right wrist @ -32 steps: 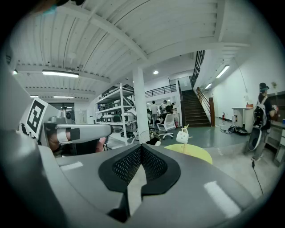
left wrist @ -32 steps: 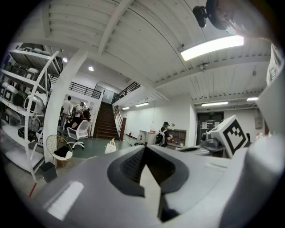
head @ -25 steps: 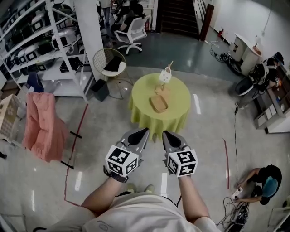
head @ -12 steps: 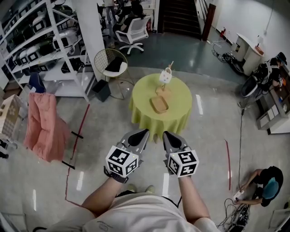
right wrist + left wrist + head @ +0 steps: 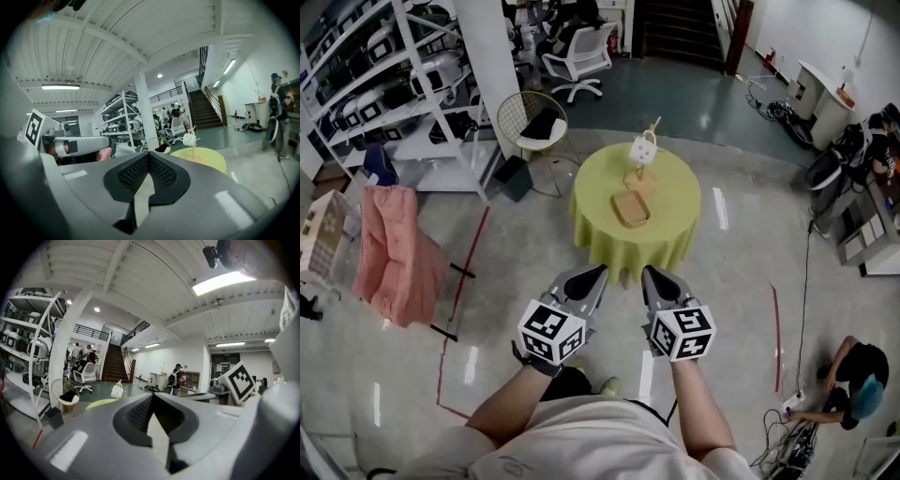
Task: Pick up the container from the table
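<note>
A round table with a yellow-green cloth (image 5: pixel 661 234) stands a few steps ahead on the floor. On it lies a shallow tan container (image 5: pixel 630 208). Behind that a small white bag-shaped object (image 5: pixel 643 150) hangs on a wooden stand. My left gripper (image 5: pixel 601 271) and right gripper (image 5: pixel 649 273) are held side by side near my body, well short of the table, both shut and empty. The left gripper view has the table (image 5: pixel 101 403) and white bag (image 5: pixel 116 390) far off beyond the jaws. In the right gripper view the table (image 5: pixel 204 158) and bag (image 5: pixel 189 138) are just as distant.
White shelving racks (image 5: pixel 384 84) line the left. A wire chair (image 5: pixel 531 127) and a dark bin (image 5: pixel 510 181) stand behind the table's left. A pink cloth-draped rack (image 5: pixel 389 258) and red floor line (image 5: pixel 467 267) are at left. A person crouches by cables (image 5: pixel 848 389) at right.
The table and room have slid slightly nearer and lower in the head view as I step forward. Both grippers keep the same shut pose in front of me.
</note>
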Available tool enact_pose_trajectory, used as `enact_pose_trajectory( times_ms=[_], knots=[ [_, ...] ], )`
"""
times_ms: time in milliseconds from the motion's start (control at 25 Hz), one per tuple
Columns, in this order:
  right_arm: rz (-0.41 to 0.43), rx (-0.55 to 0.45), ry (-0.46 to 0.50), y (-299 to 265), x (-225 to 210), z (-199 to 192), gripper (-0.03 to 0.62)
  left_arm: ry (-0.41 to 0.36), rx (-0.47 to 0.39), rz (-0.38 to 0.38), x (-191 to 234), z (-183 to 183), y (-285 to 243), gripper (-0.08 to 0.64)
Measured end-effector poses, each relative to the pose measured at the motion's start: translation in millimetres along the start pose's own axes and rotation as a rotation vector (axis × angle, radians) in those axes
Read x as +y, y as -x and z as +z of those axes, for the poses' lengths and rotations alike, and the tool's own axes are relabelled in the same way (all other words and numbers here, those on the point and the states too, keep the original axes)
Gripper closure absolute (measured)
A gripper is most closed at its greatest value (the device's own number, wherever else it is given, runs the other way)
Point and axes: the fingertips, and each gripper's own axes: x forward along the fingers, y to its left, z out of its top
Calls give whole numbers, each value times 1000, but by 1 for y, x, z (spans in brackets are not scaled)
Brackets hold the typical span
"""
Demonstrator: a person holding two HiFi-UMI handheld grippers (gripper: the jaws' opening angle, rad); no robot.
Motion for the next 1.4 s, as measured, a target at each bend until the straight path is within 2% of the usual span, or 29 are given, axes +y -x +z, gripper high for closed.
enact_pose_trajectory(
  times_ms=[360, 1000, 1160, 1400],
  knots=[
    [-23, 17, -21, -41, -21, -2, 581, 16, -1, -5, 37, -4, -26, 554],
    [-114, 55, -44, -187, -75, 10, 581, 20, -3, -74, 173, 4, -119, 554],
    [-153, 84, -52, -211, -90, 3, 581, 28, 8, -93, 200, 1, -136, 554],
    [-194, 139, -60, -232, -128, -17, 580, 49, 34, -115, 214, -15, -160, 554]
  ],
)
